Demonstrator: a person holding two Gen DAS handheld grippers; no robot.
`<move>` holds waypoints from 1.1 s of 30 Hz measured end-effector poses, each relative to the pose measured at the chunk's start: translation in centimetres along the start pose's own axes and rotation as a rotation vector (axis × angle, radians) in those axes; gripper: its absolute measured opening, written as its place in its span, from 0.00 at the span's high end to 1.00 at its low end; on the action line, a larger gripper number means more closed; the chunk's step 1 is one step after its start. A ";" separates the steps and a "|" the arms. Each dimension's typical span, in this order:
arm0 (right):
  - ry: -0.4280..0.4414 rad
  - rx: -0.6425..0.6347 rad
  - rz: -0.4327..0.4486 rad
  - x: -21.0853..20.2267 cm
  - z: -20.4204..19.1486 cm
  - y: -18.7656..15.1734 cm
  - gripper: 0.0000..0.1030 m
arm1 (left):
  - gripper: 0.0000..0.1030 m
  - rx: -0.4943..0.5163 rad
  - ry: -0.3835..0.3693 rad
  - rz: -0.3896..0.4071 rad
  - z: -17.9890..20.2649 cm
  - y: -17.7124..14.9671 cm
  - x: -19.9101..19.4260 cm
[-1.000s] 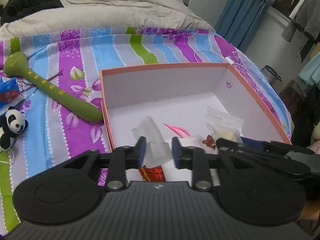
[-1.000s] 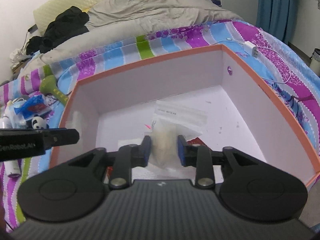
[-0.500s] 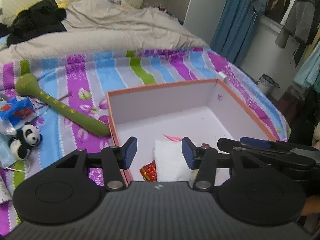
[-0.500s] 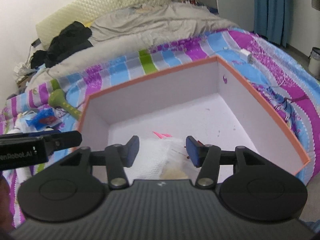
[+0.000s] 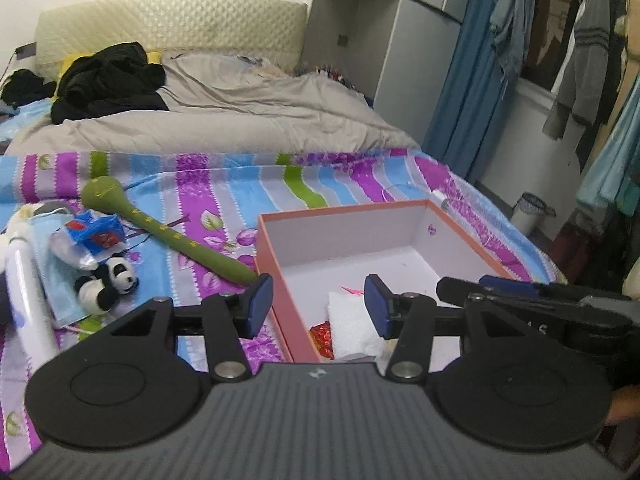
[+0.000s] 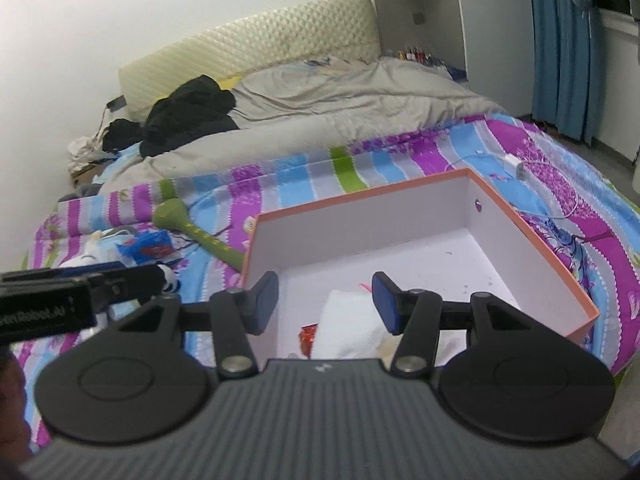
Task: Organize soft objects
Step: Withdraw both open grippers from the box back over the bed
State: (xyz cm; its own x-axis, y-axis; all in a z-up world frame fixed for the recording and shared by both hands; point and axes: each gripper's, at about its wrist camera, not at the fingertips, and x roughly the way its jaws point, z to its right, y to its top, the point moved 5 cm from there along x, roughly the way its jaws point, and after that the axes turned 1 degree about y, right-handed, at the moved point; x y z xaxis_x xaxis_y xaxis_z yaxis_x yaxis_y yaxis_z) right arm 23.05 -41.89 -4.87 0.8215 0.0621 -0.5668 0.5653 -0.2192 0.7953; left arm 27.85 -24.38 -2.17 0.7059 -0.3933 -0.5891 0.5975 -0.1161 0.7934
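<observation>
Though boxed, towel [image 5: 352, 330] below fingers [image 5: 260, 306]

The gripper body hides the near part of the box [image 5: 276, 280], so the white cloth [image 5: 352, 328] and the red wrapper [image 5: 322, 334] are cut off. The pink thing [image 5: 352, 290] is too small to tell. The white tube [image 5: 24, 304] is blurred.
</observation>
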 end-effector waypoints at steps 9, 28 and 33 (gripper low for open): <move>0.029 -0.051 0.028 -3.7 -4.4 -2.4 0.47 | 0.45 -0.031 0.020 0.060 -3.0 -2.1 -7.6; 0.113 -0.171 0.026 -5.8 -14.4 -9.0 0.47 | 0.45 -0.109 0.086 0.118 -10.8 -10.0 -16.8; 0.148 -0.212 0.023 -6.1 -17.4 -10.1 0.47 | 0.45 -0.127 0.121 0.128 -13.1 -11.8 -18.9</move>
State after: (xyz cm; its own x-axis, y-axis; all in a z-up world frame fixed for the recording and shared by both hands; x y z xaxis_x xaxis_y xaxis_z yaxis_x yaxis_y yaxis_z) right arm 13.64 -23.09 -5.70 0.8275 0.2049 -0.5228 0.5365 -0.0138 0.8438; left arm 12.43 -3.63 -2.40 0.8151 -0.2839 -0.5050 0.5379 0.0471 0.8417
